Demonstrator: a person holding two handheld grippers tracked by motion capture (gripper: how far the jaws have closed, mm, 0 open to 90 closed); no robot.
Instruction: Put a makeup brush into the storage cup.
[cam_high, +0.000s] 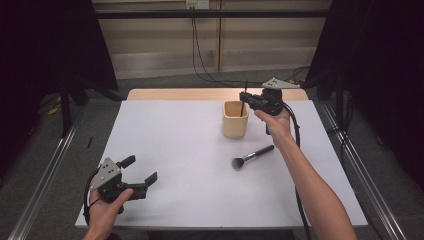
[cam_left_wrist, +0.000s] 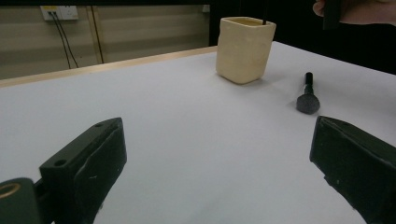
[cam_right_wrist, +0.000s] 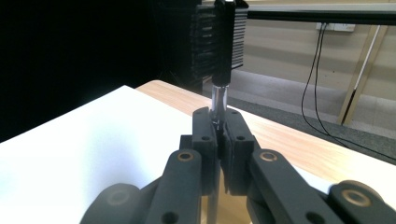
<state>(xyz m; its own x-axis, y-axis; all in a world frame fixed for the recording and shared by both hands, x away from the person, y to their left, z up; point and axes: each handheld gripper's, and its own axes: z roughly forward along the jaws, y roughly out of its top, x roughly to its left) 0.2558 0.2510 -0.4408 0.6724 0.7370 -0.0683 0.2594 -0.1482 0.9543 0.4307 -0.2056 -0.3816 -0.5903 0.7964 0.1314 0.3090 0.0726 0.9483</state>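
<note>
Thin brush (cam_high: 244, 97) pinched upright in the right gripper (cam_high: 243, 95), tip inside the cup (cam_high: 235, 119) (nearly in), fat brush (cam_high: 252, 156) on the table (cam_high: 165, 145) left, left gripper (cam_high: 141, 171) spread, empty.

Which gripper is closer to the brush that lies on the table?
Right. The right gripper is above the cup, just behind the lying brush. The left gripper waits far away at the table's near left corner.

A black makeup brush (cam_high: 252, 156) lies on the white bench (cam_high: 175, 150); cables (cam_high: 200, 60) hang behind.
</note>
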